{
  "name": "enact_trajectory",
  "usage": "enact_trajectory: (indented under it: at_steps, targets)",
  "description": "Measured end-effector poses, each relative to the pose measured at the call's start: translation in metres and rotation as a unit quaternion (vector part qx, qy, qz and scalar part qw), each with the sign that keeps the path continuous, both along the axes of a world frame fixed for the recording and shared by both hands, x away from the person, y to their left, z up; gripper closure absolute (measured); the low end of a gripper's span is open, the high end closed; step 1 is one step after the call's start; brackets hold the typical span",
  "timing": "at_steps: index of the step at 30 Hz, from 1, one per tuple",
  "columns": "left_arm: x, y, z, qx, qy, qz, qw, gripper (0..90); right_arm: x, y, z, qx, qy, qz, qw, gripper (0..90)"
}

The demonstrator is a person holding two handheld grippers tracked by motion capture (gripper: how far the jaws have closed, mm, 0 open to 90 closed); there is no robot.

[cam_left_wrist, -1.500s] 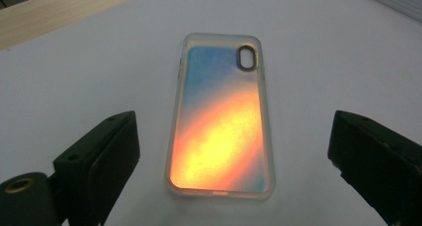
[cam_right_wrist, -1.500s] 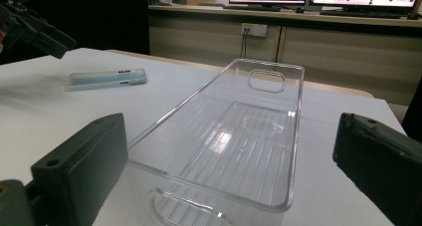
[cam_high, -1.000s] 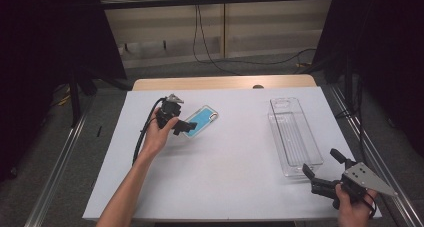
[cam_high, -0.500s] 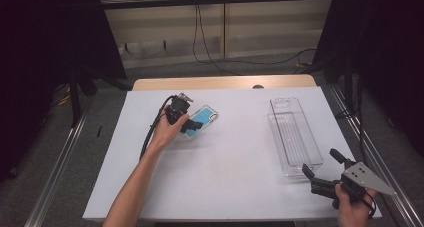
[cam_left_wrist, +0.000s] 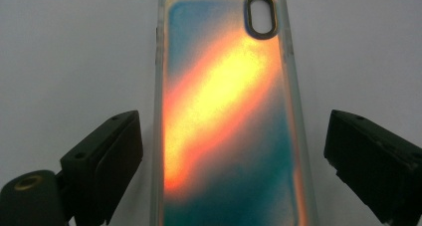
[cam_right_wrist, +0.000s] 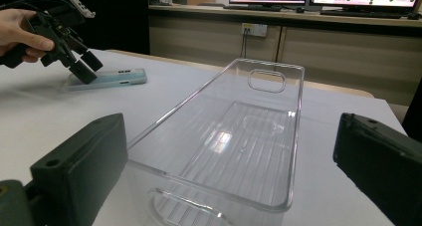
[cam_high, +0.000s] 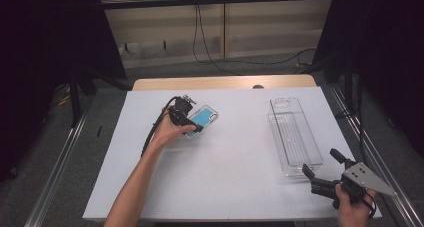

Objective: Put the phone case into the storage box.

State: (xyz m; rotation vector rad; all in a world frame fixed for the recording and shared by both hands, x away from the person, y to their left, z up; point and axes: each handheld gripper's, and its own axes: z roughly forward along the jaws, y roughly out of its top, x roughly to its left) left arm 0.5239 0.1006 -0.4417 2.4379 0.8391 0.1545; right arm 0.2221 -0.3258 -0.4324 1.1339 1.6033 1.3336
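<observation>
A phone case (cam_high: 206, 117) with a teal back and a clear rim lies flat on the white table (cam_high: 225, 172), left of centre. In the left gripper view the case (cam_left_wrist: 224, 76) glows orange and teal, its camera hole at the far end. My left gripper (cam_high: 192, 125) stands open over the near end of the case, one jaw on each side and neither touching it. The right gripper view shows that gripper (cam_right_wrist: 83, 66) tilted down onto the case (cam_right_wrist: 112, 79). My right gripper (cam_high: 320, 163) rests open at the front right, pointing at a clear plastic tray (cam_high: 294, 136).
The clear tray (cam_right_wrist: 239, 136) is empty and lies lengthwise on the right side of the table. A cable (cam_high: 155, 129) trails from the left gripper over the table. Metal rails (cam_high: 55, 172) run along both sides, and the wooden table edge (cam_high: 225, 82) is at the back.
My left gripper has moved right and down, so its jaws now straddle the near end of the phone case. The right gripper has stayed still.
</observation>
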Motion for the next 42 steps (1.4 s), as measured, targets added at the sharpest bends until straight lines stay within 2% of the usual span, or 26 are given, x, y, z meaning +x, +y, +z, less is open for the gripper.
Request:
enact_trajectory:
  at_steps: [2,4,8,10,12,19,23,24,29,32,33,40,42]
  targets:
    - [0.0013,0.0002,-0.0019,0.007,-0.001,0.016,0.9999,8.0,0.0001,0.0000,-0.0002,0.001,0.001,0.000,1.0000,0.1]
    - [0.0024,-0.0003,-0.0039,0.009,0.009,0.016,0.9998,10.3,0.0000,0.0000,-0.0001,0.001,0.001,0.000,1.0000,0.1]
    - [0.0024,-0.0031,-0.0055,0.014,0.012,0.021,0.9996,8.9,-0.0001,-0.0001,-0.0001,0.000,0.001,0.000,1.0000,0.1]
    - [0.0034,-0.0037,-0.0049,0.023,0.011,0.015,0.9996,9.4,0.0001,-0.0001,-0.0003,0.000,0.002,0.000,1.0000,0.1]
    - [0.0041,-0.0045,-0.0043,0.023,0.015,0.018,0.9995,10.2,0.0002,0.0002,-0.0004,0.000,0.002,0.001,1.0000,0.2]
    - [0.0046,-0.0047,-0.0045,0.028,0.010,0.005,0.9995,11.5,0.0000,0.0006,0.0001,0.000,0.001,0.002,1.0000,0.2]
    - [0.0038,-0.0069,-0.0039,0.040,0.008,0.000,0.9992,12.8,0.0000,0.0009,-0.0001,-0.001,0.002,0.004,1.0000,0.2]
    - [0.0040,-0.0064,-0.0034,0.043,0.008,-0.008,0.9990,13.9,0.0000,0.0010,-0.0001,-0.002,0.002,0.004,1.0000,0.2]
    - [0.0033,-0.0066,-0.0048,0.039,0.005,-0.002,0.9992,14.3,0.0000,0.0014,-0.0001,-0.002,0.003,0.005,1.0000,0.2]
    - [0.0033,-0.0067,-0.0046,0.043,0.006,-0.004,0.9990,13.9,0.0001,0.0014,0.0000,-0.002,0.003,0.005,1.0000,0.2]
    - [0.0031,-0.0074,-0.0052,0.040,0.005,0.002,0.9992,13.6,0.0001,0.0014,0.0000,-0.001,0.003,0.005,1.0000,0.2]
    - [0.0039,-0.0067,-0.0049,0.038,0.009,-0.001,0.9992,14.5,0.0003,0.0012,-0.0002,-0.001,0.003,0.005,1.0000,0.2]
    - [0.0036,-0.0079,-0.0038,0.044,0.010,-0.003,0.9990,15.6,-0.0001,0.0013,0.0000,0.000,0.003,0.006,1.0000,0.2]
